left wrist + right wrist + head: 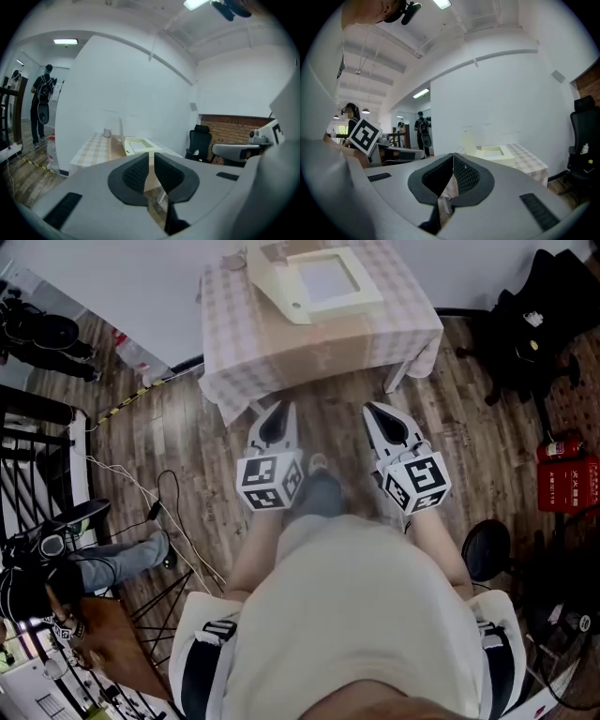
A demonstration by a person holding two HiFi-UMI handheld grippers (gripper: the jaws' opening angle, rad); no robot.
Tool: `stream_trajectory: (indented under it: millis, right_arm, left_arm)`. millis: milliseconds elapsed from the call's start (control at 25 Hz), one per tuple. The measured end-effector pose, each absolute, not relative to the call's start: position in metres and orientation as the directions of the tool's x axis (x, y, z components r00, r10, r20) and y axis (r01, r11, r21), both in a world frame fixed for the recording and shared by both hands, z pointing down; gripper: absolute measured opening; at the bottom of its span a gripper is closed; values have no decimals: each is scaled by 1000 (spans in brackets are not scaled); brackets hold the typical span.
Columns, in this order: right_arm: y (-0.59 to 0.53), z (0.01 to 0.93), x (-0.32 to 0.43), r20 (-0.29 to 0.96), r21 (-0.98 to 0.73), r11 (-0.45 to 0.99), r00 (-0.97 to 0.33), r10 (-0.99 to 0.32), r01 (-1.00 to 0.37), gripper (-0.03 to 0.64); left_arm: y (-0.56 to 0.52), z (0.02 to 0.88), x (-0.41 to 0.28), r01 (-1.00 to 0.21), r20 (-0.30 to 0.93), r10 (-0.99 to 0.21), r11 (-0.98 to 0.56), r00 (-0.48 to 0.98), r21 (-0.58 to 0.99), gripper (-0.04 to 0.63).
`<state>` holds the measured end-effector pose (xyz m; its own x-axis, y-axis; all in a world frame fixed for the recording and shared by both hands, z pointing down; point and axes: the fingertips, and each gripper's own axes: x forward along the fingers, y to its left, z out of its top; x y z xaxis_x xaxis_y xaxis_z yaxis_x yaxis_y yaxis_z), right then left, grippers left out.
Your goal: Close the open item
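Box (319,282) sits lid (121,133) raised on the tabletop (244,343) at 12 o'clock, well apart from the left claw (279,418) and right claw (384,420), both pinched together, empty; probably best to reach behind the lid and tip it down gently

Ceiling light (65,41) bright, fisheye warp, dark corners

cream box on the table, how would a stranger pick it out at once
Find the table with the checked cloth against the white wall. The cream box lies on it. Unlike the small cup nearby, it is flat and square, with its lid raised.
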<state>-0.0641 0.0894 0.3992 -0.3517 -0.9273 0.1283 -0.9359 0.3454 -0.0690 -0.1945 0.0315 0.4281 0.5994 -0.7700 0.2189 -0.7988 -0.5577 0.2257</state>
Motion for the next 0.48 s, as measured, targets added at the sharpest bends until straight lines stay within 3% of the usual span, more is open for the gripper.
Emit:
stream_trajectory:
  millis: [480]
  right_arm:
    - [-30,387,-53,137,-67,322,-329,-934,-944,0]
  left_arm:
    - [-99,422,-186,-797,239,-761,-559,603,229,12]
